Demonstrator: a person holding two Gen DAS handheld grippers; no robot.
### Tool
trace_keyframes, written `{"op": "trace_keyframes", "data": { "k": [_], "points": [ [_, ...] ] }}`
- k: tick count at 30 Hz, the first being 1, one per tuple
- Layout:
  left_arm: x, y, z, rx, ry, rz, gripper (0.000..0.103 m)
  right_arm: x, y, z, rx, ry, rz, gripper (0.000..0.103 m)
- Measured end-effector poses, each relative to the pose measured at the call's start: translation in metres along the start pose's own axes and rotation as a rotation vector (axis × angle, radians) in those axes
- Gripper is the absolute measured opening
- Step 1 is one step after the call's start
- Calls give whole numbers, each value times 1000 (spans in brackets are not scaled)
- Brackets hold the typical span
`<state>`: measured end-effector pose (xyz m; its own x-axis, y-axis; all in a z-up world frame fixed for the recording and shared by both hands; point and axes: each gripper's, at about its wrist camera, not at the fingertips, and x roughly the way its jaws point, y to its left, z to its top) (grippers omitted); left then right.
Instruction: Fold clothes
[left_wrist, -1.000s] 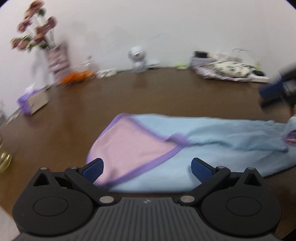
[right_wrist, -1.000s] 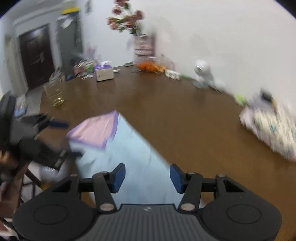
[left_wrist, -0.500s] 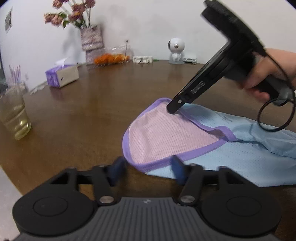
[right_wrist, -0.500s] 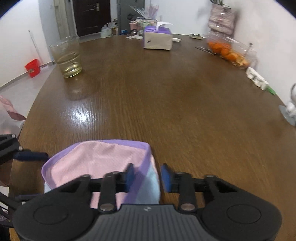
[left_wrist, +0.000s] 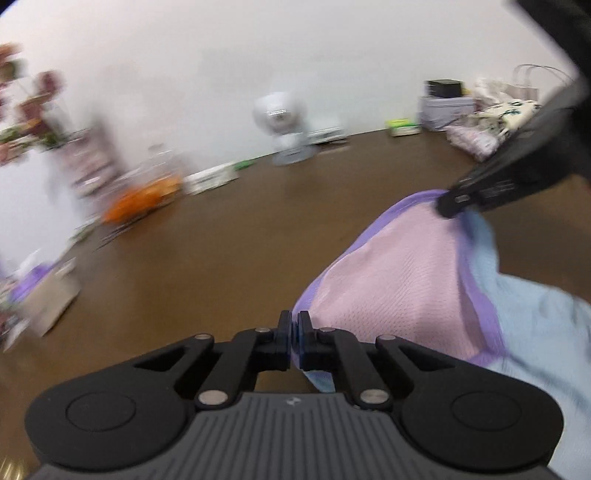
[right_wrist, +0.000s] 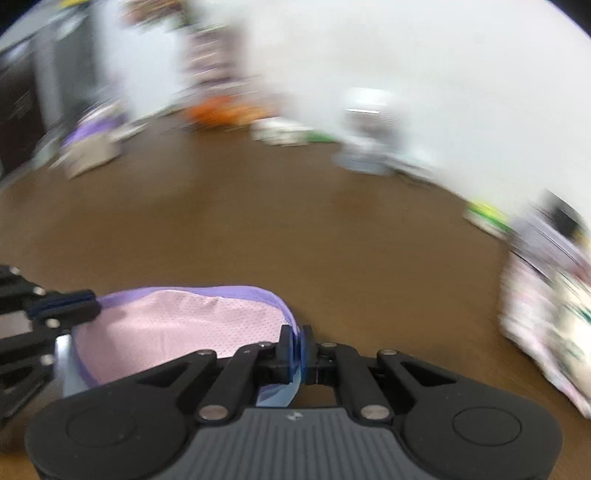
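Note:
A light blue mesh garment (left_wrist: 535, 332) with a pink lining (left_wrist: 399, 280) and purple trim hangs lifted above the brown table (left_wrist: 229, 251). My left gripper (left_wrist: 294, 326) is shut on the near corner of its purple hem. My right gripper (right_wrist: 295, 341) is shut on the other hem corner, with the pink lining (right_wrist: 177, 325) stretched out to its left. In the left wrist view the right gripper (left_wrist: 448, 206) shows at the upper right, pinching the cloth. The left gripper (right_wrist: 86, 299) appears at the left edge of the right wrist view.
Along the wall at the table's far edge stand a white camera-like gadget (left_wrist: 282, 122), oranges in a tray (left_wrist: 144, 197), a flower vase (left_wrist: 88, 155), a tissue box (left_wrist: 44, 295) and a pile of patterned cloth and boxes (left_wrist: 480, 118). Both views are motion-blurred.
Both grippers have shut on the hem corners and lifted that end of the garment off the table. The views have swung toward the wall.

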<state>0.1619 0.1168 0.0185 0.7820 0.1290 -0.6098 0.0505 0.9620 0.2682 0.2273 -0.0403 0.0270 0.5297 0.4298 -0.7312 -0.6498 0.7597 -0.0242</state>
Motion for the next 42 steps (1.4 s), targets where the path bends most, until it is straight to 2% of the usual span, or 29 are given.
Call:
{"op": "trace_keyframes", "data": {
  "k": [4, 7, 8, 9, 11, 12, 14, 15, 17, 19, 22, 23, 24, 26, 29, 31, 34, 35, 36, 40, 41, 42],
  "points": [
    [36, -50, 60, 1, -29, -100, 4, -30, -90, -15, 217, -12, -136, 2],
    [44, -100, 91, 91, -70, -111, 7, -47, -145, -32, 330, 9, -229, 2],
    [48, -113, 97, 117, -67, -102, 13, -49, -158, -36, 359, 22, -252, 2],
    [51, -126, 103, 143, -63, -92, 36, -52, -170, -42, 374, 34, -271, 3],
    [43, -133, 105, 145, -77, -106, 68, -62, -183, -49, 406, 8, -267, 12],
    [37, -133, 105, 137, -88, -117, 73, -73, -187, -53, 421, -23, -237, 18],
    [-2, -123, 87, 122, -123, -152, 80, -100, -183, -54, 399, -73, -131, 28],
    [-25, -116, 76, 114, -143, -172, 89, -119, -179, -55, 359, -91, -77, 38],
    [-72, -103, 53, 98, -183, -210, 103, -165, -149, -65, 222, -110, 13, 47],
    [-118, -102, 14, 102, -209, -244, 103, -206, -118, -89, 96, -101, 92, 48],
    [-181, -134, -55, 221, -214, -282, 103, -249, -70, -156, -2, -73, 135, 45],
    [-199, -145, -76, 260, -217, -304, 103, -256, -57, -181, 6, -62, 143, 40],
    [-216, -158, -93, 283, -222, -340, 103, -264, -44, -206, 15, -51, 151, 31],
    [-239, -180, -117, 306, -207, -417, 103, -267, -33, -237, 92, -47, 161, 19],
    [-252, -208, -136, 385, -190, -494, 100, -269, -18, -277, 192, -39, 160, 17],
    [-251, -219, -147, 434, -156, -506, 88, -265, -4, -288, 199, -50, 145, 17],
    [-243, -203, -152, 376, -113, -529, 76, -258, 19, -299, 173, -66, 106, 15],
    [-242, -195, -154, 353, -102, -525, 63, -256, 27, -303, 164, -72, 93, 15],
    [-242, -185, -156, 334, -92, -511, 54, -258, 36, -305, 150, -79, 93, 15],
    [-242, -145, -167, 257, -56, -453, 54, -265, 67, -314, 97, -91, 161, 16],
    [-242, -135, -170, 237, -47, -439, 59, -273, 72, -316, 60, -128, 153, 18],
    [-245, -128, -172, 230, -69, -426, 73, -280, 78, -318, 23, -165, 145, 31]
  ]
}}
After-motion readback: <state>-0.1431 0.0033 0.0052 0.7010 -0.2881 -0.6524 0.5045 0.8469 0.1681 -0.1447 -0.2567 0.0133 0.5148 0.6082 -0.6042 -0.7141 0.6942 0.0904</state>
